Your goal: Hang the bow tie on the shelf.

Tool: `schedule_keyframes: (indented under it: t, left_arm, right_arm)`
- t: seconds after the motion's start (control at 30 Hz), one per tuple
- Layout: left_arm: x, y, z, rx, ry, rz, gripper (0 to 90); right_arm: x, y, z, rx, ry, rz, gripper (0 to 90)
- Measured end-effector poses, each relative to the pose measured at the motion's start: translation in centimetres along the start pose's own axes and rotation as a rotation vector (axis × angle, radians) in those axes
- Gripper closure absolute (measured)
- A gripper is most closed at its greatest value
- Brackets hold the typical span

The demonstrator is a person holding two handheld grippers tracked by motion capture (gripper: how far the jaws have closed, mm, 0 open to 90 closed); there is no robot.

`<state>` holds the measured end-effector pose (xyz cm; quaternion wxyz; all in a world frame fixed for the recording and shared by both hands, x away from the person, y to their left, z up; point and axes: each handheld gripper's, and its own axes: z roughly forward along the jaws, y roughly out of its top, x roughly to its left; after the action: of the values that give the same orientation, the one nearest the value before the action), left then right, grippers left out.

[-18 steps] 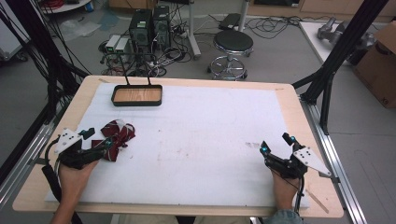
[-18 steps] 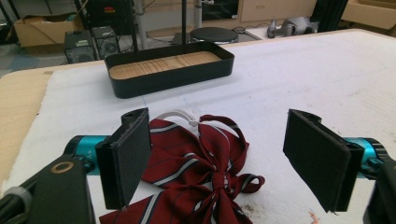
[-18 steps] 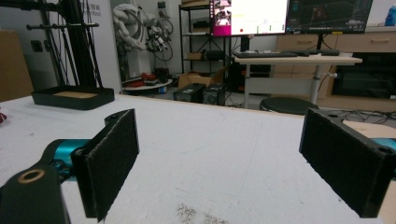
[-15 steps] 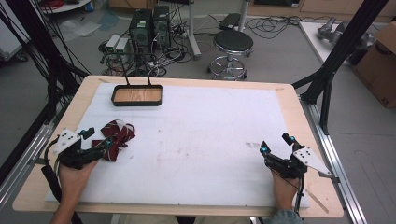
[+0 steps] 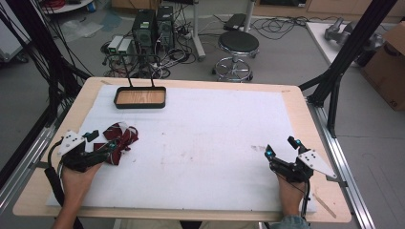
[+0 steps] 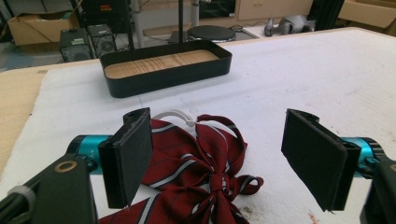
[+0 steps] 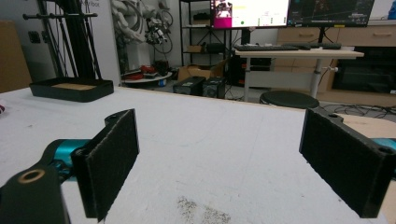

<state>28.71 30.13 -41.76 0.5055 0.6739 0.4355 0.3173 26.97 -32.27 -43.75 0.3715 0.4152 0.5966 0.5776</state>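
Reaching stage, by the look of it. Left gripper (image 6: 219,163) spread wide, jaws either side of a dark red striped bow tie (image 6: 205,175) lying flat on the white mat (image 5: 205,143), nothing gripped yet. Right gripper (image 5: 282,148) also spread wide and holding nothing, resting well apart at the opposite edge. Black tray (image 5: 140,98) with a wooden floor (probably the destination, only a guess) standing bare farther back. Next: lower over the knot, close, lift.

Black stool (image 5: 238,44), 2 computer towers (image 5: 154,25), cardboard box (image 5: 388,62) on floor.
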Motion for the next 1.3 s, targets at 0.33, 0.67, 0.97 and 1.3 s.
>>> schedule_keyframes:
  t: [0.33,0.67,0.97,1.3]
  left_arm:
    - [0.1,-0.1,0.1,0.013,-0.002,-0.004,26.0]
    - [-0.2,-0.3,0.9,0.059,-0.001,0.015,29.1]
    - [-0.4,-0.6,2.2,0.120,0.007,0.008,29.2]
    - [-0.8,-0.9,3.6,0.208,0.006,0.022,34.2]
  right_arm:
    - [0.0,0.0,0.0,0.003,0.001,0.003,11.1]
    - [0.0,0.0,0.1,0.004,-0.001,-0.002,11.1]
    - [0.0,0.0,0.1,0.005,0.001,-0.007,11.1]
    - [0.1,0.0,0.1,0.012,0.002,-0.001,11.1]
